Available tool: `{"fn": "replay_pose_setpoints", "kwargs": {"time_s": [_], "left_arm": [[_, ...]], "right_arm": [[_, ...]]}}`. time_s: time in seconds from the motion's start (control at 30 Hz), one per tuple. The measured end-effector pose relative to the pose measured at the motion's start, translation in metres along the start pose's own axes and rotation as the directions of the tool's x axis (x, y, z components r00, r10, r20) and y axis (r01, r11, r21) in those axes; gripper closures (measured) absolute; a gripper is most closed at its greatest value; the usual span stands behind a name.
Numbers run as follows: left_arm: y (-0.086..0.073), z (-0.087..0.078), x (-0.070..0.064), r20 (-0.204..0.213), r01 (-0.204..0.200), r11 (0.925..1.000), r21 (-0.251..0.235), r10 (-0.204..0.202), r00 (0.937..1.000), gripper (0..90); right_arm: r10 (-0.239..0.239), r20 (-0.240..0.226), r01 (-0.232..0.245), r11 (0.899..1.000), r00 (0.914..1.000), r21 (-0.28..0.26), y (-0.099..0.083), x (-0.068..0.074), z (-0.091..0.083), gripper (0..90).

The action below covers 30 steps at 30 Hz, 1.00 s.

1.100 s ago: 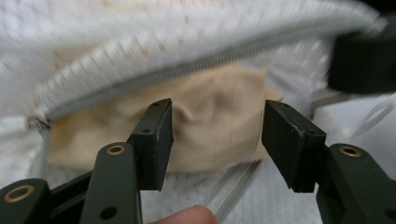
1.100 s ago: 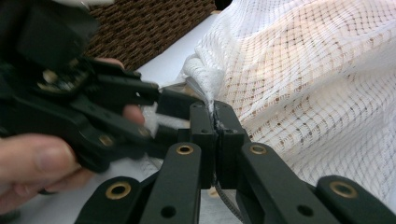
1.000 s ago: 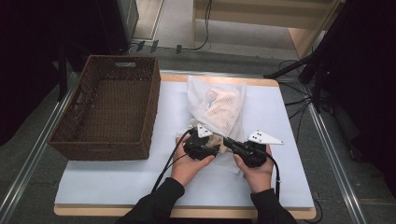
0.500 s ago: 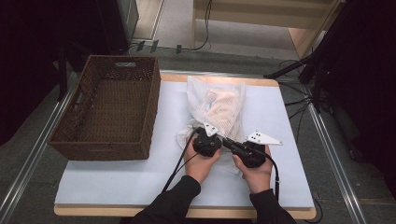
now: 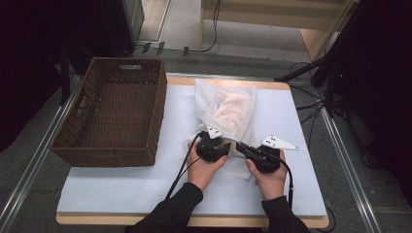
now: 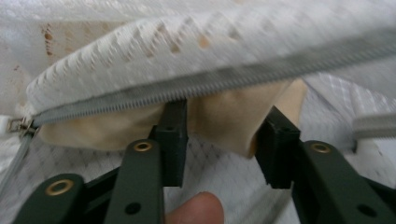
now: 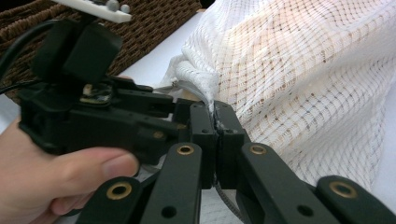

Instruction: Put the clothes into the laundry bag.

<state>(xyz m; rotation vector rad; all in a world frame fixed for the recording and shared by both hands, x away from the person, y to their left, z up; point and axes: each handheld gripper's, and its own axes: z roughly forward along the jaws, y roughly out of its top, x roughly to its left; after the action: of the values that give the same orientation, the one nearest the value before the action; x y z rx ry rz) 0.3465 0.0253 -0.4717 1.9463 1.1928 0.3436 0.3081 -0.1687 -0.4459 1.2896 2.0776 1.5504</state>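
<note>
Since a second ago the left hand-held gripper has slid right and a bit forward along the near edge of the mesh laundry bag; it now sits right up against the right hand-held gripper, where earlier there was a clear gap between them. Right one has barely shifted. Bag and wicker basket are where they were

Step in hand, as I read it: getting the garment out of (or possibly into) the bag through the zipper opening. Direction can't be settled from these frames

State now:
- right hand-held gripper: jaws fully closed, pinching a bunched fold of mesh at the bag's mouth edge, holding it up
- left hand-held gripper: jaws apart, straddling a fold of the cream garment just under the open grey zipper. Pads stand either side of the cloth, not clamped yet
- zipper slider sits at the far left end of the track in the left gripper view, so the mouth looks unzipped along most of its length
- bag lies flat on the white surface, right of the basket, close to it; its near end is at the two grippers

Next move calls for: closing the left jaws on the cream fold only, without catching the lower mesh layer, then pulling toward the person while the right keeps the mouth lifted. Risk: grabbing mesh along with cloth would drag the whole bag
</note>
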Motion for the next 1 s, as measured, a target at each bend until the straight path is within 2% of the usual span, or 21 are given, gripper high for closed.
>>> {"fn": "replay_pose_setpoints", "kwargs": {"time_s": [0.1, 0.17, 0.3, 0.33, 0.4, 0.43, 0.47, 0.53, 0.6, 0.67, 0.7, 0.73, 0.8, 0.83, 0.87, 0.93, 1.0], "left_arm": [[-0.003, -0.004, -0.002, 0.019, -0.005, 1.0, -0.004, 0.006, 0.9998, 57.8], [-0.003, -0.002, -0.004, 0.032, 0.004, 0.9999, 0.011, -0.005, 0.9995, 66.2], [0.002, 0.009, -0.009, 0.032, 0.021, 0.9992, 0.032, -0.022, 0.9992, 80.5], [0.004, 0.011, -0.009, 0.028, 0.027, 0.9993, 0.027, -0.028, 0.9992, 82.1], [0.008, 0.011, -0.007, 0.009, 0.045, 0.9983, -0.036, -0.045, 0.999, 84.6], [0.011, 0.009, -0.004, 0.008, 0.083, 0.9936, -0.077, -0.083, 0.9965, 85.8], [0.013, 0.008, -0.001, 0.008, 0.12, 0.9884, -0.093, -0.12, 0.9927, 85.8], [0.013, 0.011, 0.001, 0.012, 0.132, 0.988, -0.08, -0.131, 0.9913, 85.2], [0.009, 0.018, 0.001, 0.045, 0.098, 0.9949, -0.022, -0.097, 0.9943, 82.5], [0.007, 0.015, 0.002, 0.071, 0.075, 0.9972, -0.007, -0.074, 0.9947, 75.8], [0.006, 0.011, 0.002, 0.071, 0.049, 0.9988, -0.009, -0.048, 0.9963, 70.3], [0.004, 0.005, 0.002, 0.054, 0.014, 0.9997, -0.022, -0.013, 0.9985, 63.7], [-0.001, -0.01, 0.003, 0.03, -0.013, 0.9979, -0.064, 0.015, 0.9994, 55.6], [-0.005, -0.02, 0.005, 0.036, -0.017, 0.996, -0.088, 0.021, 0.9991, 52.7], [-0.01, -0.03, 0.009, 0.047, -0.025, 0.9941, -0.106, 0.03, 0.9985, 50.4], [-0.02, -0.05, 0.018, 0.022, -0.056, 0.9905, -0.125, 0.059, 0.998, 47.8], [-0.028, -0.061, 0.028, 0.011, -0.047, 0.9916, -0.121, 0.048, 0.9988, 46.9]], "right_arm": [[0.0, 0.0, 0.0, 1.0, 1.0, 0.004, 0.0, 0.0, 0.001, 89.1], [-0.001, 0.0, 0.001, 1.0, 1.0, 0.002, -0.001, 0.0, 0.001, 89.1], [-0.002, 0.001, 0.002, 1.0, 1.0, 0.006, -0.001, 0.001, 0.001, 89.1], [0.0, 0.001, 0.0, 1.0, 1.0, 0.007, -0.002, 0.001, 0.001, 89.1], [-0.002, 0.001, 0.002, 1.0, 1.0, 0.007, -0.002, 0.001, 0.001, 89.1], [-0.001, 0.0, 0.001, 1.0, 1.0, 0.008, -0.003, 0.0, 0.001, 89.1], [-0.003, 0.0, 0.003, 1.0, 1.0, 0.01, -0.003, 0.0, 0.001, 89.1], [-0.002, 0.001, 0.002, 1.0, 1.0, 0.016, -0.005, -0.001, 0.001, 89.1], [0.0, 0.006, -0.001, 1.0, 1.0, 0.021, -0.007, -0.003, 0.002, 89.1], [-0.004, 0.013, 0.004, 1.0, 0.9999, 0.029, -0.009, -0.004, 0.002, 89.0], [-0.002, 0.019, 0.001, 0.999, 0.9998, 0.034, -0.009, -0.005, 0.001, 88.8], [0.006, 0.019, -0.006, 1.0, 0.9998, 0.029, -0.01, -0.006, 0.001, 88.1], [0.006, 0.02, -0.006, 1.0, 0.9998, 0.025, -0.01, -0.006, -0.001, 81.8], [0.008, 0.02, -0.009, 1.0, 0.9998, 0.019, -0.01, -0.006, -0.002, 77.4], [0.01, 0.024, -0.011, 1.0, 0.9997, 0.015, -0.009, -0.007, -0.004, 73.2], [0.019, 0.032, -0.019, 1.0, 0.9993, 0.008, -0.009, -0.008, -0.009, 64.8], [0.025, 0.042, -0.026, 1.0, 0.9988, 0.013, -0.01, -0.009, -0.015, 59.3]]}}
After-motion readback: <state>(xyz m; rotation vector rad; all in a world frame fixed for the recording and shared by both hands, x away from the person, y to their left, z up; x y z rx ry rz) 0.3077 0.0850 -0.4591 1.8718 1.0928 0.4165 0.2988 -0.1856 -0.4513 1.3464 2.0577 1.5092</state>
